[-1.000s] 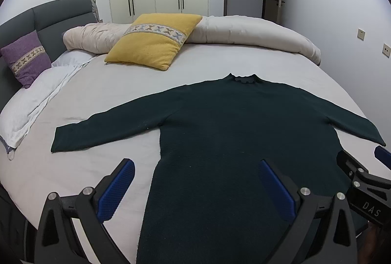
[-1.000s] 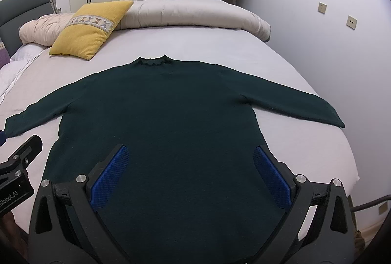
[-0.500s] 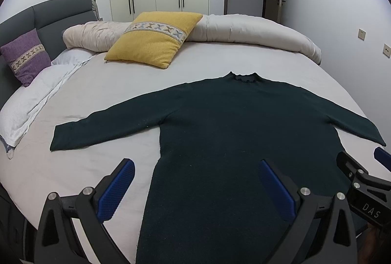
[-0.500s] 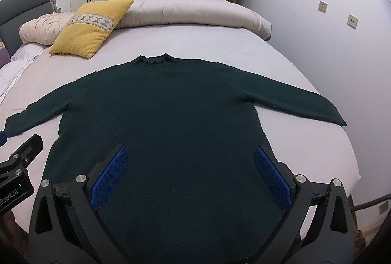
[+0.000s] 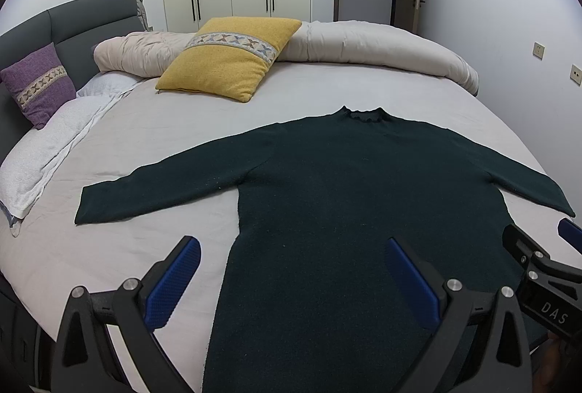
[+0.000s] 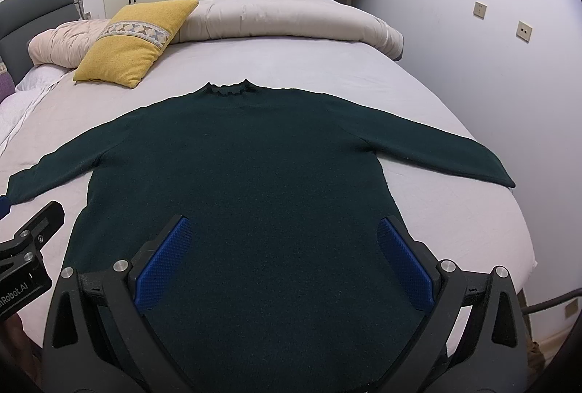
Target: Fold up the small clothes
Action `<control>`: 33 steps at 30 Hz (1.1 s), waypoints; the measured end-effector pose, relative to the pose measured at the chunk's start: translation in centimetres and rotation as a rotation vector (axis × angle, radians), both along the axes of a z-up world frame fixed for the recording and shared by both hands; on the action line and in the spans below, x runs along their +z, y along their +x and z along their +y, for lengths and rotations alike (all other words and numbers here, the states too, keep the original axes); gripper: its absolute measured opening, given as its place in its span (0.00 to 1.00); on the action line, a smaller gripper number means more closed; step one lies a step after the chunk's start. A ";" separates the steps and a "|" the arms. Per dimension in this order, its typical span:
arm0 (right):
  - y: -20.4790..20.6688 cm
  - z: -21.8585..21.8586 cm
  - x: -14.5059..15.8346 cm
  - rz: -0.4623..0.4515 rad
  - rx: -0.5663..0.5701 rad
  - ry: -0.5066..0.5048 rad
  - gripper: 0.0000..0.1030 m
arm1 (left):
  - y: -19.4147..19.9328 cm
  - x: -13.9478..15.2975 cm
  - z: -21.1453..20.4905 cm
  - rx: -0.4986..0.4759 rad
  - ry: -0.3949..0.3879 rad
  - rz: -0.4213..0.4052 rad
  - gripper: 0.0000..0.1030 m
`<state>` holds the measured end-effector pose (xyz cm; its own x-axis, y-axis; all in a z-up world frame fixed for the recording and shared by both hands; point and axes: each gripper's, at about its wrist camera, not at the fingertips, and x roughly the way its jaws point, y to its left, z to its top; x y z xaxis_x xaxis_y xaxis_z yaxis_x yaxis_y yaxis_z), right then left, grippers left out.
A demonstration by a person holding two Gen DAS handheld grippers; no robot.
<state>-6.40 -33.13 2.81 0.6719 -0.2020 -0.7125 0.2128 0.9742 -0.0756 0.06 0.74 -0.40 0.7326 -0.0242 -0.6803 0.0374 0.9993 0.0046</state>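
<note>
Two grippers hover low over the near end of a dark green sweater (image 5: 356,196) that lies flat on the bed (image 5: 152,138), both sleeves spread, collar toward the far side. The left gripper (image 5: 291,278) has its jaws wide apart and holds nothing; the right gripper (image 6: 287,260) too. The sweater's hem is hidden behind the gripper bodies in both views. Its left cuff is partly cut off in the right wrist view. A yellow pillow (image 5: 229,60) leans on the rolled duvet (image 5: 382,47).
</note>
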 end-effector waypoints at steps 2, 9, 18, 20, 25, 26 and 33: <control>0.0 0.0 0.0 0.001 0.001 0.000 1.00 | 0.0 0.0 0.0 0.000 0.000 0.000 1.00; 0.0 0.1 -0.1 0.002 0.003 -0.001 1.00 | 0.0 0.0 0.0 0.000 0.000 0.001 1.00; -0.2 0.1 0.0 0.004 0.002 -0.002 1.00 | 0.0 0.0 -0.1 0.000 0.000 0.001 1.00; -0.3 0.2 -0.1 0.004 0.002 -0.001 1.00 | 0.0 0.0 -0.1 0.000 0.000 0.000 1.00; -0.2 0.2 -0.1 0.003 0.002 -0.002 1.00 | 0.0 0.1 -0.1 0.000 0.001 0.002 1.00; -0.2 0.2 0.0 0.003 0.002 -0.002 1.00 | 0.0 0.0 0.0 0.000 0.000 0.002 1.00; -0.3 0.5 -0.2 0.007 0.002 0.000 1.00 | -0.1 -0.3 0.0 0.001 0.000 0.002 1.00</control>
<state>-6.68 -32.59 2.61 0.6674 -0.2012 -0.7170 0.2108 0.9745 -0.0773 -0.04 0.72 -0.66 0.7310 -0.0232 -0.6820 0.0359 0.9993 0.0046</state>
